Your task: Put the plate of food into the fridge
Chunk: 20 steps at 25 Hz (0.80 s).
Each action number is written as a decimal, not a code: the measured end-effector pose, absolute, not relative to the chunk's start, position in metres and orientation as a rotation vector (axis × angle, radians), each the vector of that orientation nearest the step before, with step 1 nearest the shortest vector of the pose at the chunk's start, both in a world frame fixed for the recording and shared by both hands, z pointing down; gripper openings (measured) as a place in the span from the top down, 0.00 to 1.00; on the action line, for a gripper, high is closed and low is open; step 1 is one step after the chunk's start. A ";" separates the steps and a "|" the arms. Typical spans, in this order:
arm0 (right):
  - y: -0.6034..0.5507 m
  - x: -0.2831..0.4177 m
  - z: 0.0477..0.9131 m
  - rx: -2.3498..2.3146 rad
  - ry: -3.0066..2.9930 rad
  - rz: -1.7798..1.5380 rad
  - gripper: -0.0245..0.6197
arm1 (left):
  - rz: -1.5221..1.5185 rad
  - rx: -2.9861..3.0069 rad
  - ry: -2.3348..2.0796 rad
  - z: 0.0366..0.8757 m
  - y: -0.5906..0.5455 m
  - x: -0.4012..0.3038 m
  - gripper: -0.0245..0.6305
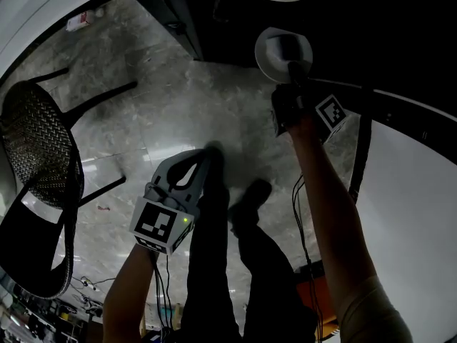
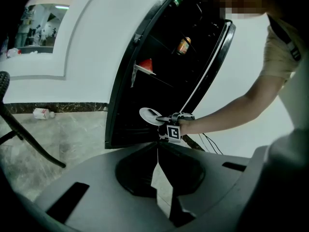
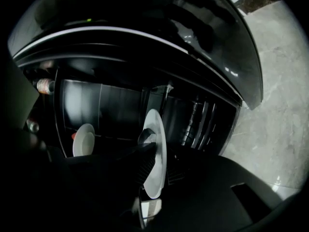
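Note:
My right gripper [image 1: 293,68] is shut on the rim of a white plate [image 1: 280,54] that carries a dark lump of food [image 1: 289,46]. It holds the plate at the mouth of the open black fridge [image 2: 126,111]. In the right gripper view the plate [image 3: 158,164] shows edge-on between the jaws, before the dark shelves. The left gripper view shows that plate [image 2: 150,115] and the right gripper [image 2: 170,119] level with a low shelf. My left gripper [image 1: 206,156] hangs over the floor, shut and holding nothing.
Inside the fridge stand another white plate [image 3: 83,140] with red food [image 2: 146,65] and an orange jar [image 2: 183,45]. The fridge door [image 2: 219,52] stands open to the right. A black mesh chair [image 1: 36,163] is at the left, with a small bottle [image 2: 42,113] on the marble floor.

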State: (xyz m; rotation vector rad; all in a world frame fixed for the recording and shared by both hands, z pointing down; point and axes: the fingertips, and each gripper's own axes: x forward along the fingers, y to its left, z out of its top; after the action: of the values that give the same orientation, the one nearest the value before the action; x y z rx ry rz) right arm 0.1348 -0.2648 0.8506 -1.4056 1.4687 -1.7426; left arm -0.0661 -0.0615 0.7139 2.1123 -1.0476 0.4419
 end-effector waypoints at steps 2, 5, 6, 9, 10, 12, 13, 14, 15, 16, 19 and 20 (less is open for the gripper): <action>-0.266 0.135 0.852 -1.429 1.483 -1.743 0.90 | 0.452 2.120 -1.043 0.716 -0.061 -0.066 0.94; -0.264 0.130 0.849 -1.458 1.490 -1.760 0.88 | 0.458 2.120 -1.043 0.719 -0.061 -0.067 0.95; -0.263 0.129 0.848 -1.455 1.495 -1.764 0.84 | 0.459 2.120 -1.042 0.719 -0.061 -0.067 0.95; -0.262 0.124 0.845 -1.426 1.525 -1.770 0.79 | 0.466 2.122 -1.034 0.720 -0.059 -0.066 0.95; -0.262 0.123 0.845 -1.419 1.540 -1.773 0.79 | 0.467 2.122 -1.032 0.721 -0.059 -0.066 0.94; -0.261 0.119 0.844 -1.394 1.557 -1.781 0.78 | 0.468 2.119 -1.031 0.721 -0.059 -0.067 0.95; -0.259 0.116 0.843 -1.383 1.551 -1.790 0.76 | 0.469 2.119 -1.031 0.721 -0.059 -0.067 0.95; -0.257 0.115 0.842 -1.377 1.543 -1.798 0.76 | 0.470 2.122 -1.030 0.721 -0.058 -0.067 0.95; -0.255 0.114 0.841 -1.374 1.537 -1.803 0.76 | 0.472 2.124 -1.029 0.721 -0.058 -0.068 0.95; -0.254 0.114 0.841 -1.372 1.531 -1.806 0.76 | 0.476 2.125 -1.027 0.721 -0.057 -0.068 0.94; -0.249 0.111 0.841 -1.347 1.504 -1.819 0.76 | 0.485 2.126 -1.022 0.722 -0.056 -0.069 0.95; -0.245 0.110 0.840 -1.338 1.495 -1.822 0.76 | 0.486 2.125 -1.022 0.722 -0.056 -0.069 0.95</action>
State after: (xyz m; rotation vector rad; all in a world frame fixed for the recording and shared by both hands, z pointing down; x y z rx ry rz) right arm 0.1100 -0.2455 0.8401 -1.3375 1.4947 -1.8222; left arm -0.0687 -0.0557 0.7223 2.1249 -1.0217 0.4861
